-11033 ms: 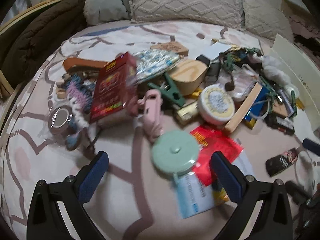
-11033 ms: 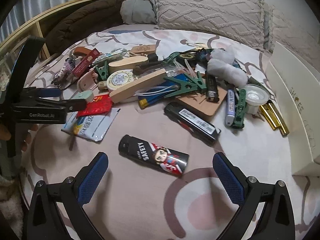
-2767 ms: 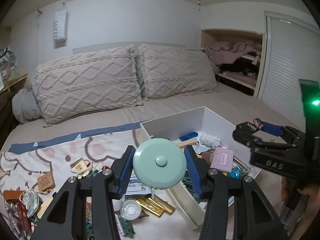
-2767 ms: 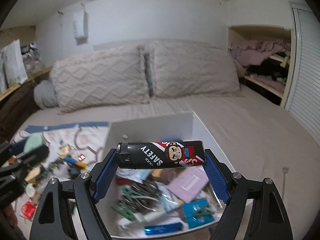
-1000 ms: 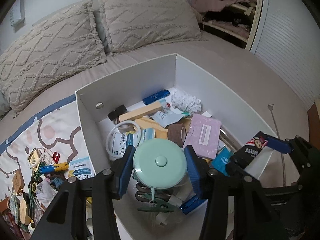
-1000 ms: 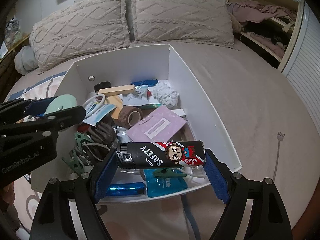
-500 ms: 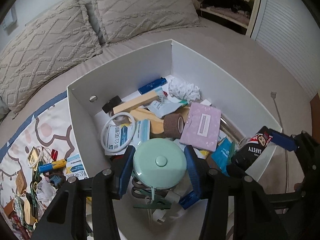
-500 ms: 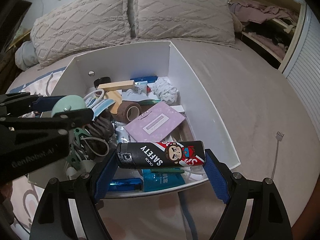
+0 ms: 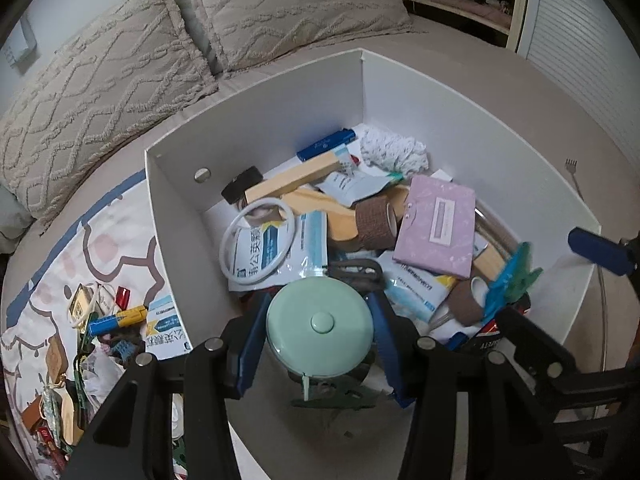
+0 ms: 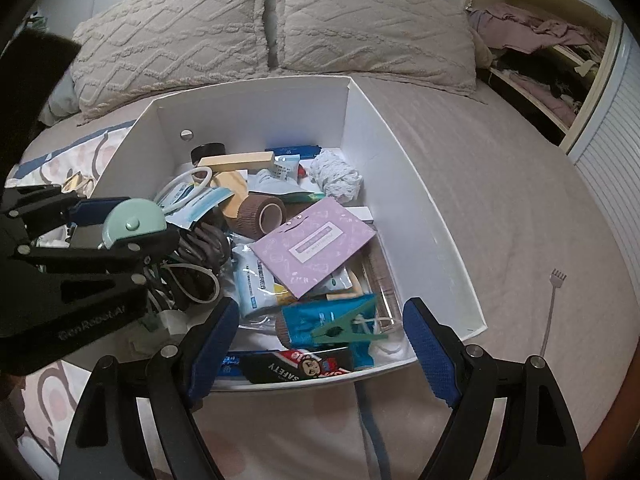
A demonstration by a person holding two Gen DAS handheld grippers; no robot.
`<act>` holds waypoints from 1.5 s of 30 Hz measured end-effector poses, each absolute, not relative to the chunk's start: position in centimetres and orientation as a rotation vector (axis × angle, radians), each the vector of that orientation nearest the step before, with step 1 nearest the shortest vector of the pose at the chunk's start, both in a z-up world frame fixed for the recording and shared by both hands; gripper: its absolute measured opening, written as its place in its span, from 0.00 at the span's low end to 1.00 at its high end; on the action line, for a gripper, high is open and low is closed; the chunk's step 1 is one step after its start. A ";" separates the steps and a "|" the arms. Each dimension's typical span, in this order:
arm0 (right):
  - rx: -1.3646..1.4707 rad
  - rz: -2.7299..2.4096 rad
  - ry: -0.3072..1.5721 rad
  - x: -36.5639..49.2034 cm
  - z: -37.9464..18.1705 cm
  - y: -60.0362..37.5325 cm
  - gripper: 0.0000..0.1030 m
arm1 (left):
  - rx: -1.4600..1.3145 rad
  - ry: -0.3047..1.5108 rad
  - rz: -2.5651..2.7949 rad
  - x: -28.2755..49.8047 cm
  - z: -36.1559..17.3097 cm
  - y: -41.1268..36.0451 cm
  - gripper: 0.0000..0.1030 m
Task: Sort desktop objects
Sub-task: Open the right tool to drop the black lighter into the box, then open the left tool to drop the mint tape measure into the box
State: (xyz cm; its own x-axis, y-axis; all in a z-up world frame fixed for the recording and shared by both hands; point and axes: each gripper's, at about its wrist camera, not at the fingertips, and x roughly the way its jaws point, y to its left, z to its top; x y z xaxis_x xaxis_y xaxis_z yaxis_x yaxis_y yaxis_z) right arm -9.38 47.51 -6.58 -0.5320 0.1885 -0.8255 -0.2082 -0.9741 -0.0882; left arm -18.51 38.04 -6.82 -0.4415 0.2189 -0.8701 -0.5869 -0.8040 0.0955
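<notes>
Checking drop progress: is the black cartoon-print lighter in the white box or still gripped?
In the white box: the black cartoon-print lighter lies at its near edge, below the right claw.

I see a matt white cardboard box (image 10: 412,200) on smooth beige bedding. My left gripper's (image 9: 320,330) blue pads look ribbed and rubbery against the smooth, satiny mint-green round plastic tape measure (image 9: 320,322). Inside lie a pale bare-wood block (image 10: 236,159), a rough brown crepe bandage roll (image 10: 261,211), a matt lilac paper card (image 10: 314,246) and, lower centre, a glossy black printed lighter (image 10: 298,365). The pillows (image 10: 372,24) look nubbly and knitted.
</notes>
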 end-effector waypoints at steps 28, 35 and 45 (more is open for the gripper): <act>-1.400 2.571 -0.007 -9.5 -6.9 46.7 0.82 | -1.191 0.615 2.342 -17.6 -7.1 37.7 0.66; -1.395 2.570 -0.003 -9.6 -6.9 46.8 0.82 | -1.168 0.608 2.353 -17.3 -6.8 37.2 0.66; -1.313 2.556 0.025 -8.9 -6.0 47.2 0.81 | -1.152 0.566 2.354 -16.8 -6.0 36.5 0.66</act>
State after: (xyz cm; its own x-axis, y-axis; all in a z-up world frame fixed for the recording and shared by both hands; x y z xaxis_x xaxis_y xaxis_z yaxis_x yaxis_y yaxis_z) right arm -8.92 47.23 -5.98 -0.5543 0.2279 -0.8005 -0.2433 -0.9641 -0.1060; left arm -16.78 36.51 -6.03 -0.5462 0.2183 -0.8087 -0.5619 -0.8115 0.1604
